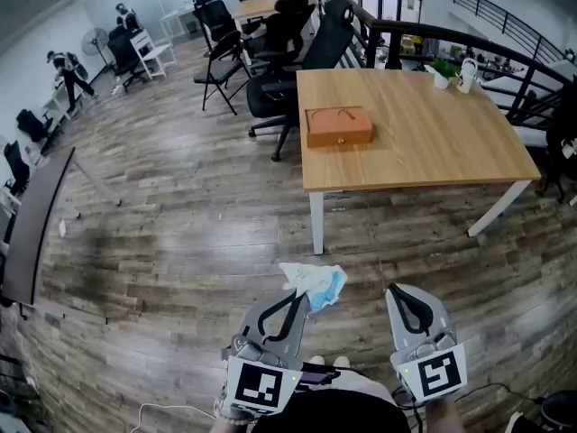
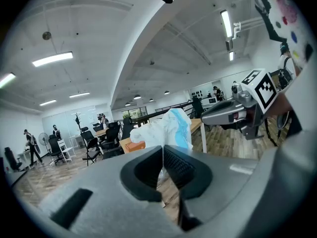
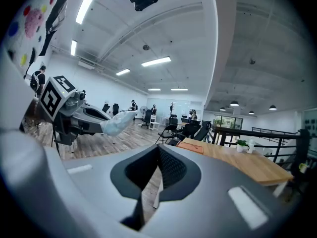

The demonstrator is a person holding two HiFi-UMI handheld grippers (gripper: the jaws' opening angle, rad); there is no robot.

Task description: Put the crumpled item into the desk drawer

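Left hand-held gripper point(image 1: 302, 298) clamped on crumpled item point(image 1: 315, 282); right hand-held gripper point(image 1: 397, 292) closed, empty. Risk: thin edge grip could slip before far desk drawer point(image 1: 338, 127).

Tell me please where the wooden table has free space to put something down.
The table is bare right of the orange drawer box and along its near edge. The strip left of the box is narrow. The far right corner is crowded by a small plant and a white mug. Black chairs stand close to the left side.
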